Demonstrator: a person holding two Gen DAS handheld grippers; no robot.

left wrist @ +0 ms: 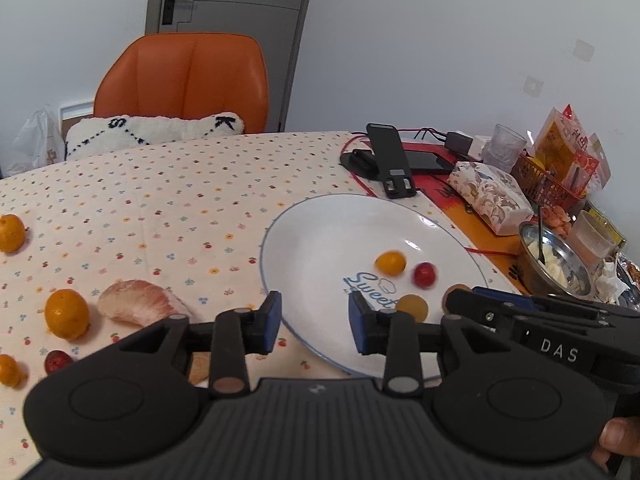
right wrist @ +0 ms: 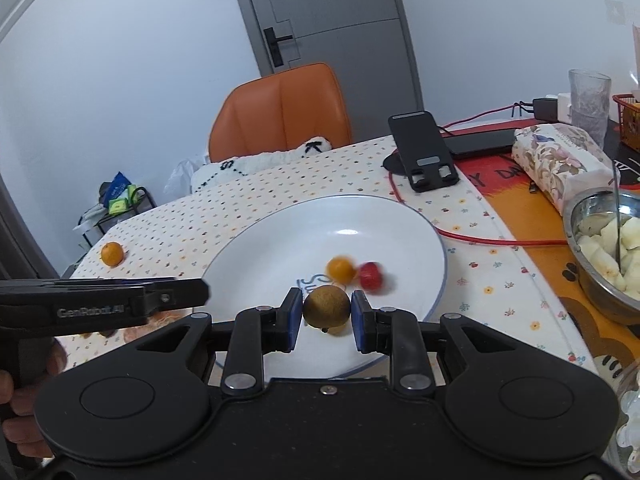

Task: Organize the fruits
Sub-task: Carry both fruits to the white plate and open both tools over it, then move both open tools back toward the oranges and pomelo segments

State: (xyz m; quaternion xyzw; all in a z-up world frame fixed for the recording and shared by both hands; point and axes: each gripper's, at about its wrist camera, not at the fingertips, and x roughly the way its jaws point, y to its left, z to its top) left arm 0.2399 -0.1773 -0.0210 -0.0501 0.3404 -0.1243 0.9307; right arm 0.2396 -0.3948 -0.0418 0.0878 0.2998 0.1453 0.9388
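Note:
My right gripper (right wrist: 326, 320) is shut on a brownish round fruit (right wrist: 326, 306), held just over the white plate (right wrist: 400, 224). On the plate, a small orange fruit (right wrist: 341, 268) and a red fruit (right wrist: 370, 275) look blurred. My left gripper (left wrist: 316, 324) is open and empty over the plate's near-left rim (left wrist: 280, 220). In the left wrist view, a yellow-brown fruit (left wrist: 412, 307) lies by the right gripper (left wrist: 456, 298). On the cloth to the left are a pomelo segment (left wrist: 140, 304), three kumquats (left wrist: 66, 313) and a red fruit (left wrist: 56, 361).
Behind the plate stand a black phone stand (left wrist: 390, 156), a phone and a red cable (right wrist: 500, 240). To the right are a floral tissue pack (left wrist: 488, 196), a steel bowl of cut fruit (right wrist: 608, 248), glasses and a red basket. An orange chair (left wrist: 184, 80) stands beyond the table.

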